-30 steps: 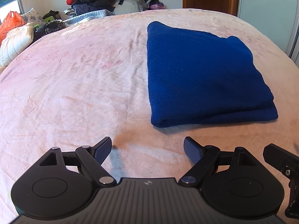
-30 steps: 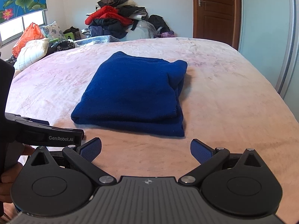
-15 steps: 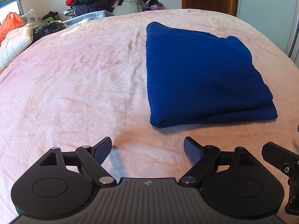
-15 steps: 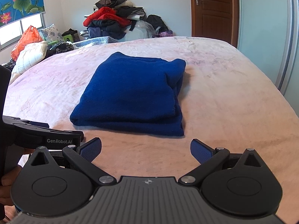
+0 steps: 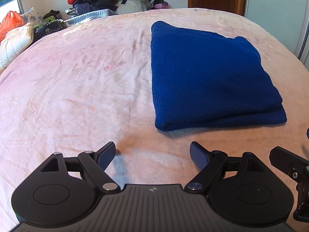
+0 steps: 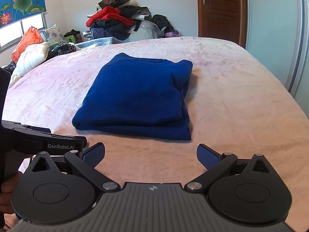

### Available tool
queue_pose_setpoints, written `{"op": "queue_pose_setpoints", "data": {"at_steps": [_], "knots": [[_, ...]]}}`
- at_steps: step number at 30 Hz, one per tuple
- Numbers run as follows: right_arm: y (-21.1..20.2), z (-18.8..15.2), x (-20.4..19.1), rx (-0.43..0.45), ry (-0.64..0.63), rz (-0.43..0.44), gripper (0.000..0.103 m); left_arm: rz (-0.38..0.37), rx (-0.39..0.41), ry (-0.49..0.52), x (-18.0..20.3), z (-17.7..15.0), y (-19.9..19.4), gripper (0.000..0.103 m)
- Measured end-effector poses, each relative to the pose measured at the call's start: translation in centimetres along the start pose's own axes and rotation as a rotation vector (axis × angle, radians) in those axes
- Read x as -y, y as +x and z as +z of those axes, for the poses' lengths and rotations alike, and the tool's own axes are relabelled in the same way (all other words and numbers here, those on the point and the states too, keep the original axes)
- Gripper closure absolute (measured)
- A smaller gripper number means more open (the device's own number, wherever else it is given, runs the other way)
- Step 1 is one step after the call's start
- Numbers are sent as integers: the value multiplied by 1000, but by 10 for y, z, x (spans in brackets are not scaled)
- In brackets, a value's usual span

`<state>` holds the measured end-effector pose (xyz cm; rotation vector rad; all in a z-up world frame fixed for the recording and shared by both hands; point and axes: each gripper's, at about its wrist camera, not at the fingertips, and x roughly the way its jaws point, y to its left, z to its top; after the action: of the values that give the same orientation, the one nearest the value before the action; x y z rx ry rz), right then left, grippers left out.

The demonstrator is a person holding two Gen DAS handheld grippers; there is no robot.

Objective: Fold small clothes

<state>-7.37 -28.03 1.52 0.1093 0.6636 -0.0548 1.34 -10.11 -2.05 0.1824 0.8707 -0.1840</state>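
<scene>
A dark blue garment (image 5: 210, 81) lies folded into a thick rectangle on the pink bed cover (image 5: 81, 89); the right wrist view shows the same garment (image 6: 137, 98) in the middle of the bed. My left gripper (image 5: 152, 155) hangs over the cover in front of the garment's near left corner, jaws wide apart and empty. My right gripper (image 6: 151, 155) stands open too, a short way before the garment's near edge, holding nothing. The left tool's black body (image 6: 38, 141) shows at the left of the right wrist view, with a hand (image 6: 7, 187) on it.
A pile of clothes (image 6: 117, 23) is heaped against the far wall. Pillows (image 6: 30, 58) and an orange bag (image 6: 27, 42) lie at the far left by the window. A wooden door (image 6: 220, 9) and a pale wardrobe panel (image 6: 274, 29) stand at the right.
</scene>
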Motion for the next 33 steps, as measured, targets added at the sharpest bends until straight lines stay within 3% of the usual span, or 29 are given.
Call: {"op": "queue_pose_setpoints", "data": {"at_steps": [33], "knots": [[2,0,1,-4,6,3,1,6,8,5,1,-2,-2,18]]}}
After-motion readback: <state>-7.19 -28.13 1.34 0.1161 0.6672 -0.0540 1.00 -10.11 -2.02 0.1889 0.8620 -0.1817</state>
